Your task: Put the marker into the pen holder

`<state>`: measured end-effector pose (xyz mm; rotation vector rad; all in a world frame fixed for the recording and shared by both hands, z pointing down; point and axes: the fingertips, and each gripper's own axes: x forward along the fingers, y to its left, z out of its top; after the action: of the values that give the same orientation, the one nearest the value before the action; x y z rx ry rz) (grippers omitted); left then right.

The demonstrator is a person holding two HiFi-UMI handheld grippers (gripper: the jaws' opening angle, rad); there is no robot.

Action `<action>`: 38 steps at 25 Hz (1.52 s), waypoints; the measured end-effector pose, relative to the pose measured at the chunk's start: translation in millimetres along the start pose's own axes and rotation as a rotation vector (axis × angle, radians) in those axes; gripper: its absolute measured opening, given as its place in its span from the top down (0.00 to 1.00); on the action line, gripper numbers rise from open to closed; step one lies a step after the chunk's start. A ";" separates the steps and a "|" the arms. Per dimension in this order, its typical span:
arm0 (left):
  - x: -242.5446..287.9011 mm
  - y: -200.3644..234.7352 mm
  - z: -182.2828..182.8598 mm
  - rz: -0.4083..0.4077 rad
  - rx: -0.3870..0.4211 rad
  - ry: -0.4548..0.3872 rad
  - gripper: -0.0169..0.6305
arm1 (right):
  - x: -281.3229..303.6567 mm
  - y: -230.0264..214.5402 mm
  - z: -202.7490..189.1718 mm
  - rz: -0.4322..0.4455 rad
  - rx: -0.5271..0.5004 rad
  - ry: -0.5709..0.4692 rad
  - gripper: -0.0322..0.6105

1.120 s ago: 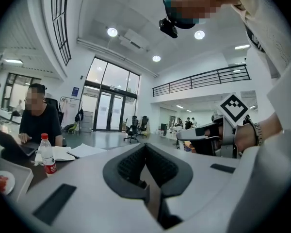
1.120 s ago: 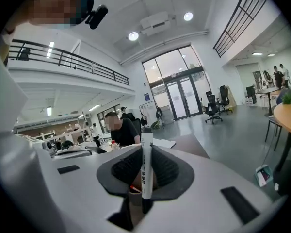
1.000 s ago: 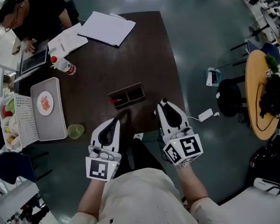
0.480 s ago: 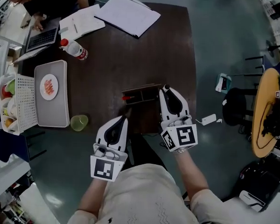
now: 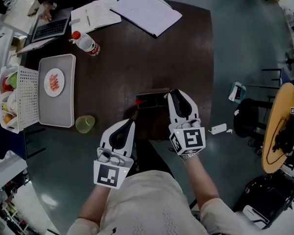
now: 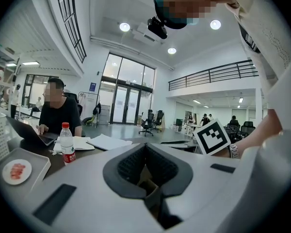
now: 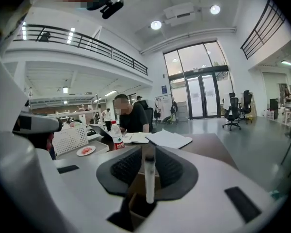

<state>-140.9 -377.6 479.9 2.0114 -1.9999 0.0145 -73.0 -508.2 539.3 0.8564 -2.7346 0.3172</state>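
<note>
Right gripper [image 5: 173, 92]: jaws pinch a white marker [image 7: 149, 176], which stands upright between the pads in the right gripper view.
Marker's place: held at the right end of the pen holder [image 5: 152, 98]; the head view does not show whether it has gone inside.
Left gripper [image 5: 131, 123]: jaws pressed together at the tips with nothing between them, near the table's [image 5: 152, 53] front edge and just left of the holder.
Pen holder: a dark, low box near the front of the table, with a red item [image 5: 138, 102] at its left end.
Elsewhere on the table: a red-capped bottle [image 5: 86, 43], papers [image 5: 147, 11] and a laptop [image 5: 49, 28] at the far side, where a person sits.
Left of the table: a grey tray [image 5: 63, 106] carrying a plate [image 5: 54, 81], with a green cup [image 5: 85, 124] beside it.
</note>
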 end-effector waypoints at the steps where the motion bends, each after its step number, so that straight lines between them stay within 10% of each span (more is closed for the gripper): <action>1: -1.5 0.3 -1.3 0.000 -0.001 0.003 0.96 | 0.3 -0.7 -2.1 -0.003 0.001 0.009 0.83; 19: -12.7 -25.4 36.0 -0.136 0.037 -0.074 0.96 | -105.0 33.4 67.7 -0.019 0.154 -0.117 0.92; 38: -32.8 -38.4 62.8 -0.285 0.017 -0.135 0.96 | -151.1 91.3 78.0 -0.113 0.101 -0.118 0.92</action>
<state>-117.1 -360.0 404.8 2.3456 -1.7722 -0.1714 -20.2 -377.3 407.6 1.0849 -2.7830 0.3965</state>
